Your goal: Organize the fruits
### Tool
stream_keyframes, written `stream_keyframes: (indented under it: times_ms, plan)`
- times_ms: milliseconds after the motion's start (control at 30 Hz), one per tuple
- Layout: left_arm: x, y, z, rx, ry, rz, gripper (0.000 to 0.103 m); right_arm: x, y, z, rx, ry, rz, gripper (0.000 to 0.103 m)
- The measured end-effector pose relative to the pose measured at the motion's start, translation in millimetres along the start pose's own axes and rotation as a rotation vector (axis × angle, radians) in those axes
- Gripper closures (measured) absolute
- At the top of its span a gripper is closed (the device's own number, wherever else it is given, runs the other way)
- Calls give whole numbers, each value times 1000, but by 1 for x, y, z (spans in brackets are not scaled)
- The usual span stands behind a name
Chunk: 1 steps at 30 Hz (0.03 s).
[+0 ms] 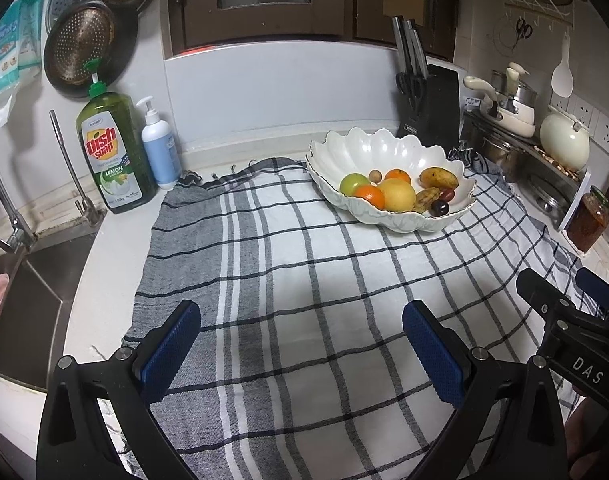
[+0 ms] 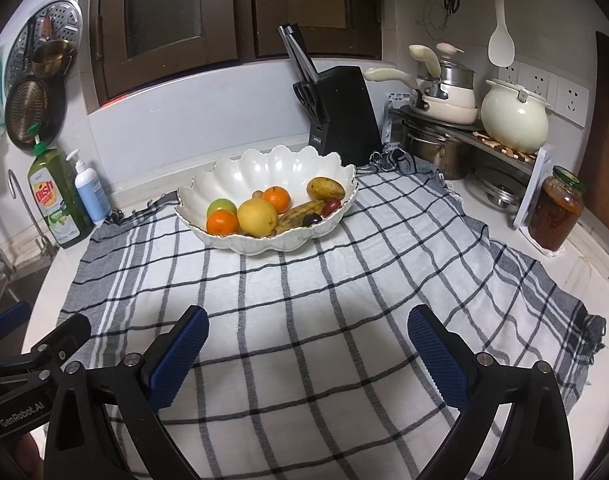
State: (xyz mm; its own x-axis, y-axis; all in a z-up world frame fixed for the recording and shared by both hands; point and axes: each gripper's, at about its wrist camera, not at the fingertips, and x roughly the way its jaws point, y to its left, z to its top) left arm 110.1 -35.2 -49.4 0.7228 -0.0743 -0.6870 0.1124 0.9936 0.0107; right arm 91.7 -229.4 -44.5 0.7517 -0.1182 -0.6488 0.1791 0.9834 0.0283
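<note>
A white scalloped bowl (image 1: 368,148) (image 2: 264,168) stands on a checked cloth (image 1: 304,300) (image 2: 324,300) at the back of the counter. It holds a green apple (image 1: 354,184) (image 2: 221,206), two oranges (image 1: 370,195) (image 2: 222,222), a large yellow fruit (image 1: 397,195) (image 2: 257,216), a mango (image 1: 438,177) (image 2: 325,188), a spotted banana (image 1: 425,199) (image 2: 300,214) and dark plums (image 1: 440,208) (image 2: 312,219). My left gripper (image 1: 302,346) and right gripper (image 2: 308,350) both hover open and empty over the near cloth. The right gripper (image 1: 564,312) shows at the left view's right edge.
A sink (image 1: 28,300) with a tap lies left, beside a green dish soap bottle (image 1: 114,148) (image 2: 58,196) and a white pump bottle (image 1: 158,144). A black knife block (image 1: 432,100) (image 2: 340,112) stands behind the bowl. Pots (image 2: 444,88) and a jar (image 2: 556,212) crowd the right.
</note>
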Motion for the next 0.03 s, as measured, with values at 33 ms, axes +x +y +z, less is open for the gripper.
stream_keyframes:
  times_ms: [33]
  plan:
    - [0,0,0,0,0,-1,0,0,3,0,0,1,0,2]
